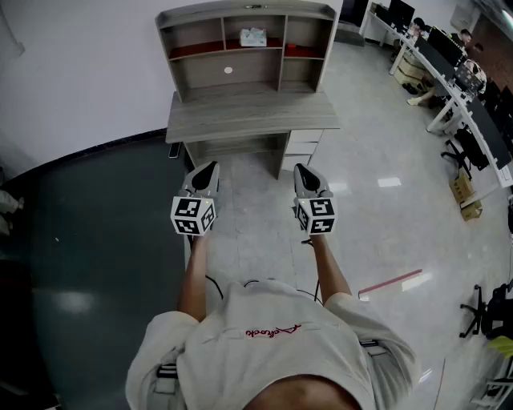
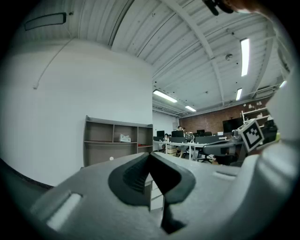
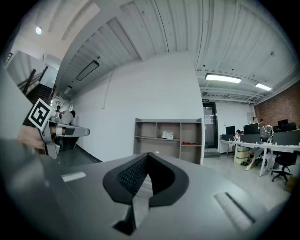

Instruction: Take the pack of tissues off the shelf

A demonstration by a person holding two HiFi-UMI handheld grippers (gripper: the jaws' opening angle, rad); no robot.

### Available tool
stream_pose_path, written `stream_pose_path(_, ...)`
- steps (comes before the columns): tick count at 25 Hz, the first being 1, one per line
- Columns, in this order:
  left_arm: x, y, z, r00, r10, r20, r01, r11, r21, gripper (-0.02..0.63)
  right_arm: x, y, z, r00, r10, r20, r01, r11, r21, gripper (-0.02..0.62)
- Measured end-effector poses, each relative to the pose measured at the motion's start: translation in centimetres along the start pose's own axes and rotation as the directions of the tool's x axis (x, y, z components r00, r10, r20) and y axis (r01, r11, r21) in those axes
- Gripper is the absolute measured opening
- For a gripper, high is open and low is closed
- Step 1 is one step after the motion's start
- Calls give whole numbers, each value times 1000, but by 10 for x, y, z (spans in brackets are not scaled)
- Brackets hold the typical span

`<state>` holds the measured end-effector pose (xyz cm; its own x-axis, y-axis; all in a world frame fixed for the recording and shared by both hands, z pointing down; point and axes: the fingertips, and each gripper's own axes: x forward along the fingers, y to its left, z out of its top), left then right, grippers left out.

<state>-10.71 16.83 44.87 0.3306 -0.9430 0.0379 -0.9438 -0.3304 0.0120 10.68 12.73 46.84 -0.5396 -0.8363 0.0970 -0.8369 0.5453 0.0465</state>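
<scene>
Your pack of tissues (image 1: 253,37) sits in the upper row of the shelf (image 1: 240,11), in its middle compartment, well apart from both tools. The shelf stands at the back of the counter (image 1: 248,112), and you are some way off the shelf's front, with bare floor between. Your left tool (image 1: 207,168) is clenched on nothing, its jaws met. Your right tool (image 1: 303,168) is clenched too, and just as empty. Both point level toward the shelf. The pack lies straight ahead and above the line of the tools, about midway between them, so neither hand is clearly nearer. Its long side seems to run along the shelf's front edge, though it is too small to be sure. I judge you must step up to the shelf and unclench one tool before reaching in
</scene>
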Motion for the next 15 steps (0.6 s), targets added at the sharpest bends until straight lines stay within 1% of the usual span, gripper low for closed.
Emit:
stream_pose_path(9,2,-3,-7,1000,16,-11,-16,1000,-5,2,1,-2,-3,1000,15,-4,-15,1000,1,5)
stream_pose_path(15,14,-14,-6,1000,26,-9,-26,1000,-3,2,0,-13,-5,999,40,3,-40,999,12,6)
